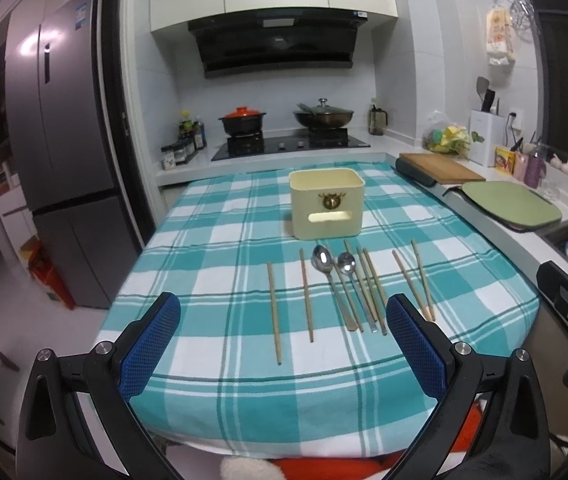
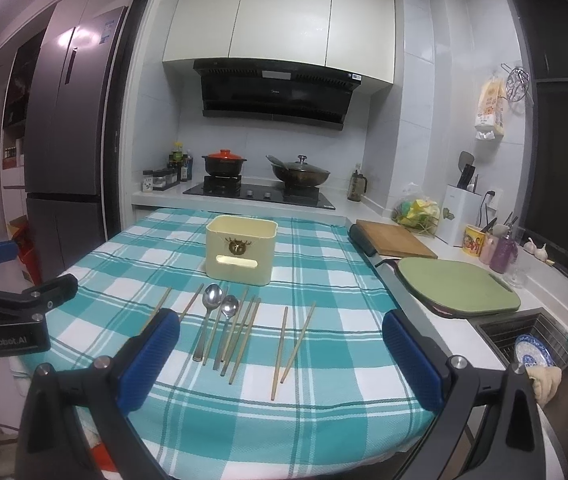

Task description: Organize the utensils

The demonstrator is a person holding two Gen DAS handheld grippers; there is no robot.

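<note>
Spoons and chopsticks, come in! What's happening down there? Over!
Both tongs, left and right, open, empty. Spoons and chopsticks flat on checked cloth, none in cream holder. Nothing blocking.

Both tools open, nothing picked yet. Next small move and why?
Probably bring the right tool down onto the right-hand chopstick pair. Both tools are open and empty above the near edge of the checked cloth, the cream holder stands beyond the utensils, and that pair lies apart from the crowded spoons, so it looks easiest to grip cleanly.
</note>
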